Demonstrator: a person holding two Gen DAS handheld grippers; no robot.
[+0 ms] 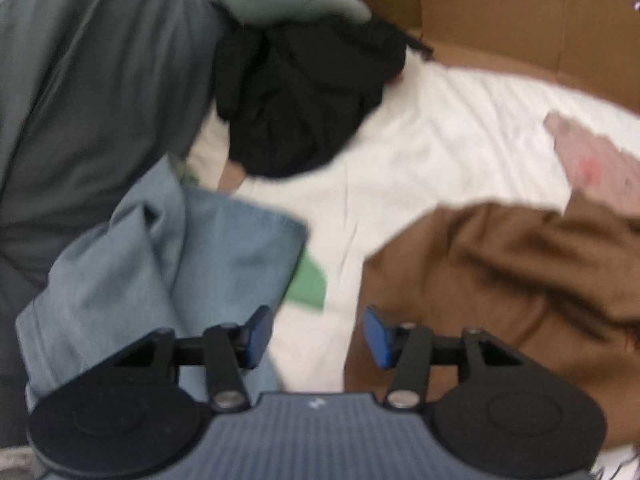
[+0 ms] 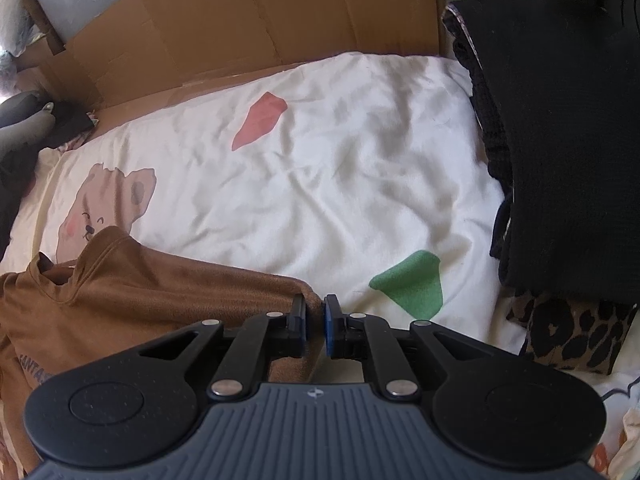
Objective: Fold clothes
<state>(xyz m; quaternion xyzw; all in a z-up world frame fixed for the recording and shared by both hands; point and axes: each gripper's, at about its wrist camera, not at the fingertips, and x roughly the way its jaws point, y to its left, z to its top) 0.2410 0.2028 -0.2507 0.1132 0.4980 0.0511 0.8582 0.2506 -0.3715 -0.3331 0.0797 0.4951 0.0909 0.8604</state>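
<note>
A brown sweatshirt [image 1: 500, 280] lies rumpled on the white bed cover [image 1: 440, 140], to the right of my left gripper [image 1: 316, 334]. That gripper is open above bare cover with nothing between its blue pads. A light-blue denim garment [image 1: 180, 260] lies crumpled just to its left. In the right wrist view the brown sweatshirt [image 2: 140, 292] fills the lower left, and its hem corner reaches my right gripper [image 2: 317, 320]. The jaws there stand a narrow gap apart, with brown cloth showing below the gap and the pads not visibly pressing on it.
A black garment [image 1: 300, 100] is heaped at the back, beside a large grey-green one [image 1: 80, 80]. A cardboard sheet [image 2: 260, 12] lines the far edge of the cover [image 2: 320, 160]. On the right, folded black clothes [image 2: 560, 140] rest on a leopard-print item [image 2: 572, 340].
</note>
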